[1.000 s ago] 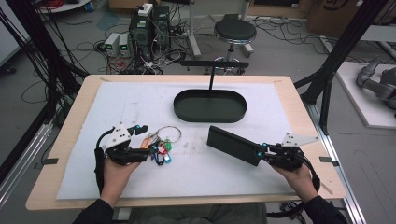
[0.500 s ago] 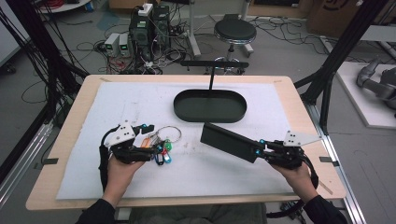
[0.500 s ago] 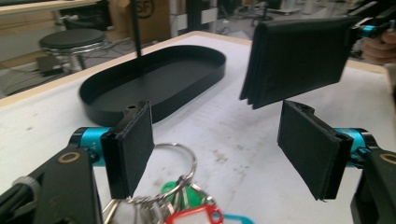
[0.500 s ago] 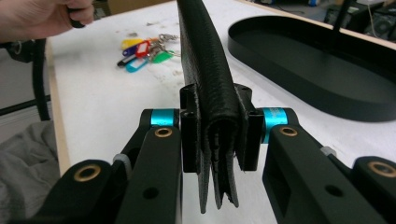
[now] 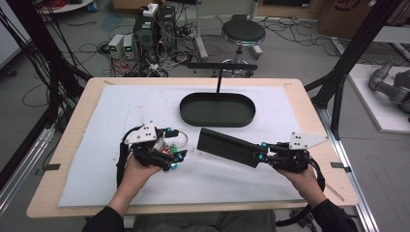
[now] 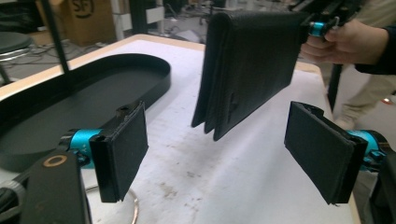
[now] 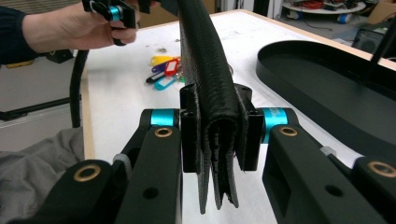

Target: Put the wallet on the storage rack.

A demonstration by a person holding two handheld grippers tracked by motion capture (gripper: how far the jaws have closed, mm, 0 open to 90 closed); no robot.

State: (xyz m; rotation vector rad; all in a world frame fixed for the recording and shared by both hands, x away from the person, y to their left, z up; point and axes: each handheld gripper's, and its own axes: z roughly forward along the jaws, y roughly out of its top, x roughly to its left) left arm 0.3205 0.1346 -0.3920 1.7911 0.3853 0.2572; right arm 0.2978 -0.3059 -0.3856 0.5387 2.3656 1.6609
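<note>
Right gripper [image 5: 261, 151], nearer the person than the black oval tray [image 5: 217, 109], clamps one end of the black wallet [image 5: 227, 146]; wallet lifted clear of the white mat [image 5: 121, 108], just short of the tray. Left gripper [image 5: 175, 143]: jaws just been opening, nothing between them, beside the key bunch [image 5: 169, 150].

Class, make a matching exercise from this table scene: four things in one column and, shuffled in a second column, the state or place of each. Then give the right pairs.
Things
1. black wallet
2. oval black tray
3. key tags
4. left claw

States
A. lying on the white mat
B. open, nothing between its jaws
C. clamped in the right claw, lifted off the mat
D. resting empty at the far side of the mat

Pairs: 1-C, 2-D, 3-A, 4-B
</note>
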